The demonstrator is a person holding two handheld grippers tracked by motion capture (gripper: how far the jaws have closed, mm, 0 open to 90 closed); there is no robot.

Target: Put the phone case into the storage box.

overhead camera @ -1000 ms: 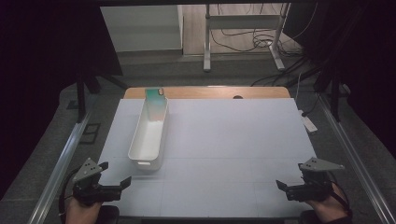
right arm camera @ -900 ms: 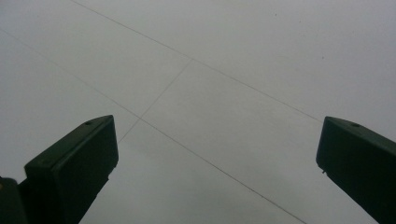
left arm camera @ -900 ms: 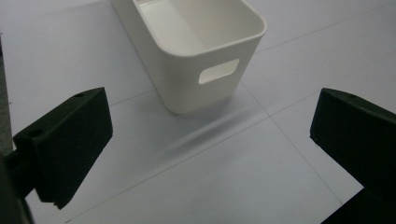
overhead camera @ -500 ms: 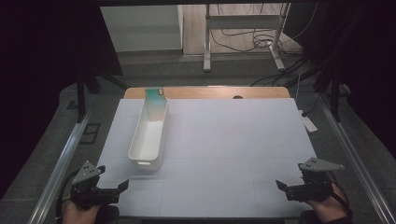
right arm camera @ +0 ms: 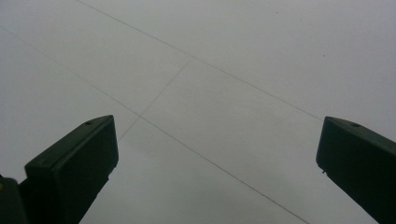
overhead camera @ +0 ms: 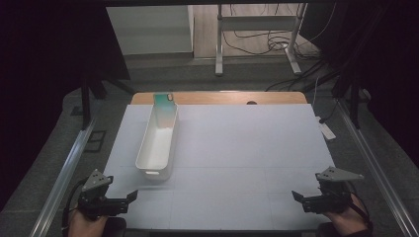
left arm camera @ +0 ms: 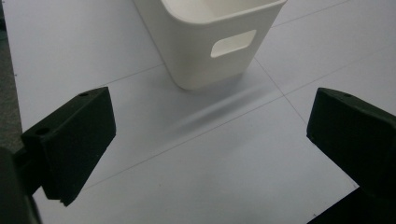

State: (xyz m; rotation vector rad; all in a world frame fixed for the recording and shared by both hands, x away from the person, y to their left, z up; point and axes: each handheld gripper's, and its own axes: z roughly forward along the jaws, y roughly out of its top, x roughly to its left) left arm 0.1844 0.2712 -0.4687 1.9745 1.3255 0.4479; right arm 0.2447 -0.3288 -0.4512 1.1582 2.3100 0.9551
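One white bin [overhead camera: 158, 143] is seen on the table [overhead camera: 247, 148] — one teal card [overhead camera: 164, 100] behind it; two grippers, left gripper [overhead camera: 132, 196] and right gripper [overhead camera: 295, 196], are held with jaws wide apart — nothing gripped.

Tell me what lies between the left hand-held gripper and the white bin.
Nothing: in the left gripper view, bare white table separates the open left hand-held gripper from the white bin.
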